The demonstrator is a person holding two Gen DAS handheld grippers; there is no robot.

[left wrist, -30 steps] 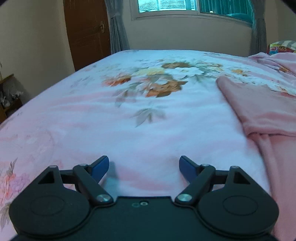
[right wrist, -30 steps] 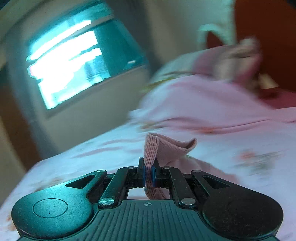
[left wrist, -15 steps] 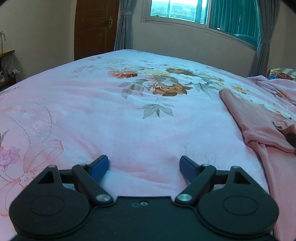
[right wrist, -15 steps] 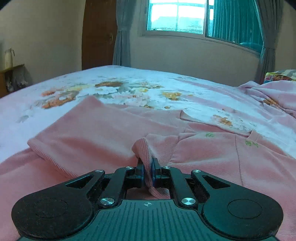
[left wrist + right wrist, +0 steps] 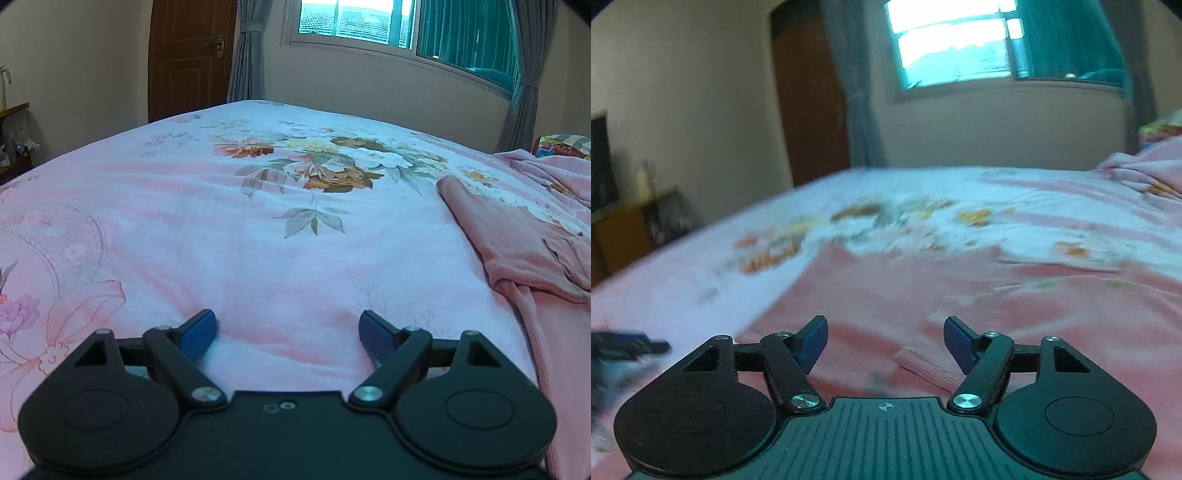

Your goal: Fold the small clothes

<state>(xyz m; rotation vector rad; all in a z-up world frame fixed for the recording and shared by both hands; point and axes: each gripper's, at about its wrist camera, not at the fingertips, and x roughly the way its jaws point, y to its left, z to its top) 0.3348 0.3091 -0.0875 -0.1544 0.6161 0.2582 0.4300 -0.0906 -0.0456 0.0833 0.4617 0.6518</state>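
A floral pink bedspread [image 5: 229, 236], a brown door [image 5: 188, 55], grey curtains [image 5: 245, 51], and perhaps a side cabinet [image 5: 14, 147]

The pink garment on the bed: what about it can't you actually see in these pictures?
- Pink garment, left wrist view: the picture's right edge cuts it off.
- Right wrist view: motion blur smears its seams; the right gripper, jaws just opened and empty, hides its near edge.
- What kind of garment: cannot tell.

A: The pink garment [image 5: 491, 236] is soft ribbed knit cloth on a fleecy floral bedspread [image 5: 258, 258].
B: The left claw [image 5: 286, 332]? Matt black plastic (blue pads, shiny metal screws).
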